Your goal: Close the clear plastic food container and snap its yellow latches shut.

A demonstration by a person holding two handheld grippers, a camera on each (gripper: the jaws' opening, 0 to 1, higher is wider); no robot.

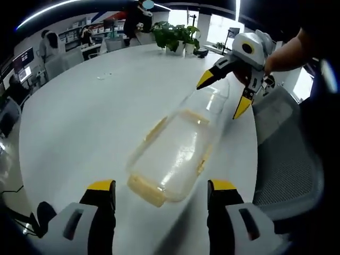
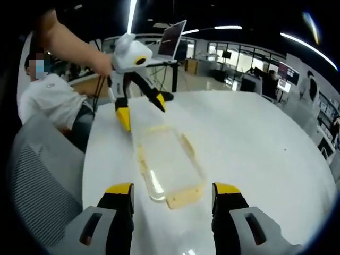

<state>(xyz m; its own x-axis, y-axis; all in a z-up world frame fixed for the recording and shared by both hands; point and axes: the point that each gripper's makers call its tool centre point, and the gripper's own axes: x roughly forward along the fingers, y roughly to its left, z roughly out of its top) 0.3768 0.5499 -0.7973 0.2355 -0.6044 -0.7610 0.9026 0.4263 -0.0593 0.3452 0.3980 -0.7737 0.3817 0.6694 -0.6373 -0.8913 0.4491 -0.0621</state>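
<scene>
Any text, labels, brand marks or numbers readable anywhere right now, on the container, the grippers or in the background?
None can be read.
Clear plastic food container: no label or print visible.
Left gripper and right gripper: no markings visible.
Monitor screens in the background: too small and blurred to read.

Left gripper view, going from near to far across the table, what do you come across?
Left gripper jaws, open → clear food container with yellow latches → right gripper, open over the container's far end → potted plants at the table's far edge.
</scene>
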